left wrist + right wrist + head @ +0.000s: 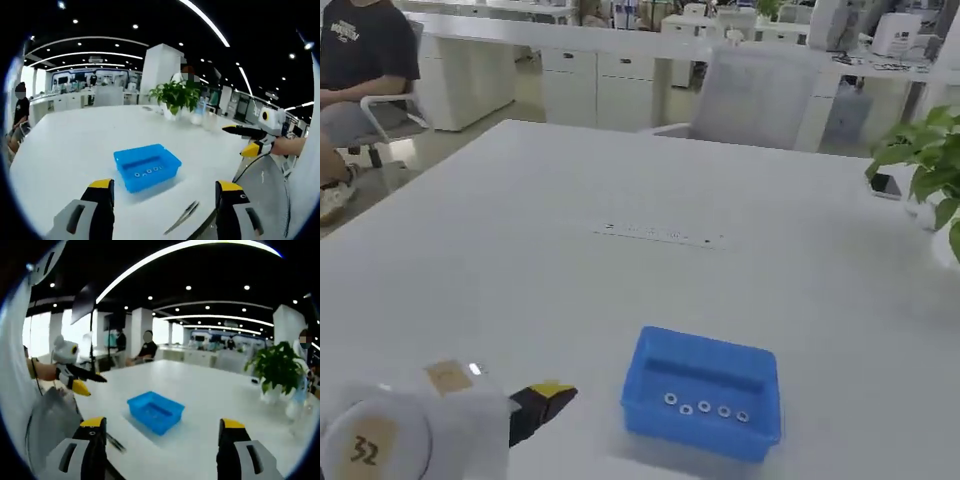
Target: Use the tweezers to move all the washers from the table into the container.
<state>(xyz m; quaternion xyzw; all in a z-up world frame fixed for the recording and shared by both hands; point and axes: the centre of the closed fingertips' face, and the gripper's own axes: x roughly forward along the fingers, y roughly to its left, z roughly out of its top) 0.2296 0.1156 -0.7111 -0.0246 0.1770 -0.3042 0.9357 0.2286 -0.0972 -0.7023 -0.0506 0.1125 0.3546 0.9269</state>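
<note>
White tabletop [620,190] carries everything. Potted plant [925,165] stands at its right edge. Blue container [700,432] sits close to tabletop's near edge, in front of you. Your left tool [165,185]: jaws spread, gripping nothing, aimed at container. Your right tool [163,423]: jaws spread too, nothing between them, container ahead. Tweezers [182,217] lie flat on tabletop by near edge, just ahead of your left tool, untouched. Five washers [705,407] rest in row on container floor.

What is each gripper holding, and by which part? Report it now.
Nothing. The left gripper and right gripper both stand open and empty; the tweezers lie on the table.
</note>
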